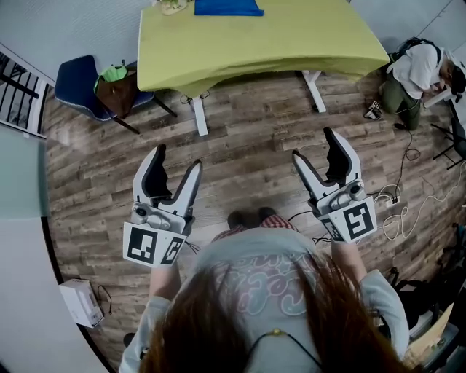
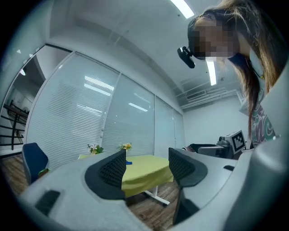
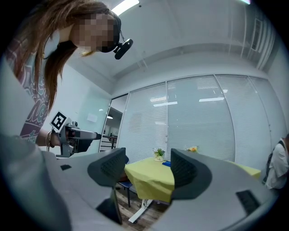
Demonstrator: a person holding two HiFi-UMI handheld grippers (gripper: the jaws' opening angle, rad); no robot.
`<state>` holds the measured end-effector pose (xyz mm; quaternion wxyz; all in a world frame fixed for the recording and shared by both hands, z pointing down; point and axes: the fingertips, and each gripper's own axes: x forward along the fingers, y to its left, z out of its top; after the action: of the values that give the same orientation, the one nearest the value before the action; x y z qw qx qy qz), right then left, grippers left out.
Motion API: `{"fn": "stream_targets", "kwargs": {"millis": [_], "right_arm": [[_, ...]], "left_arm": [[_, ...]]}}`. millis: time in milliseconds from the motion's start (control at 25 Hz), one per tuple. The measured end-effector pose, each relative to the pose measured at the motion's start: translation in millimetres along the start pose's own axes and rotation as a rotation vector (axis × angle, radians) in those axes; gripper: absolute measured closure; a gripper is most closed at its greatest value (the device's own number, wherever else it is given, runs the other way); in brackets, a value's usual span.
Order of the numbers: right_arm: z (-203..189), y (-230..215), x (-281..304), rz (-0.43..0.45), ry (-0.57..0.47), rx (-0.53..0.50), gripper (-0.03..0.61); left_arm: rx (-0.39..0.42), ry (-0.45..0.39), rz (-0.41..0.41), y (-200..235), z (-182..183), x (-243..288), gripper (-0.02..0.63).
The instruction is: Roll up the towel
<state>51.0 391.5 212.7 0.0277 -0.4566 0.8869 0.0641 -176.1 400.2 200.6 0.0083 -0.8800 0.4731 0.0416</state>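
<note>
- Head view: towel point(image 1: 228, 7) sits on the far bench point(image 1: 291, 36), rolling not started.
- Left gripper point(image 1: 178, 156), right gripper point(image 1: 313, 143): fingers point(image 1: 156, 173) spread, empty.
- Next up, probably walking over.

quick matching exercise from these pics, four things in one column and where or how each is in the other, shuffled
Things
1. towel
2. chair
3. left gripper
4. white box

Places or states
A. on the wooden floor, low at the head view's left
B. on the far part of the yellow-green table
C. jaws apart, nothing between them
D. beside the table's left end

Pairs: 1-B, 2-D, 3-C, 4-A
</note>
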Motion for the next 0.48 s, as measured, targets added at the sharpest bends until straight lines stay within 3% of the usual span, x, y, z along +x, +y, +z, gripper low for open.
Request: {"fn": "stream_targets", "kwargs": {"millis": [480], "right_arm": [[-8, 17, 15, -0.019, 0.027, 0.018, 0.281]], "left_arm": [[0.017, 0.015, -0.025, 29, -9, -2, 0.348]]}}
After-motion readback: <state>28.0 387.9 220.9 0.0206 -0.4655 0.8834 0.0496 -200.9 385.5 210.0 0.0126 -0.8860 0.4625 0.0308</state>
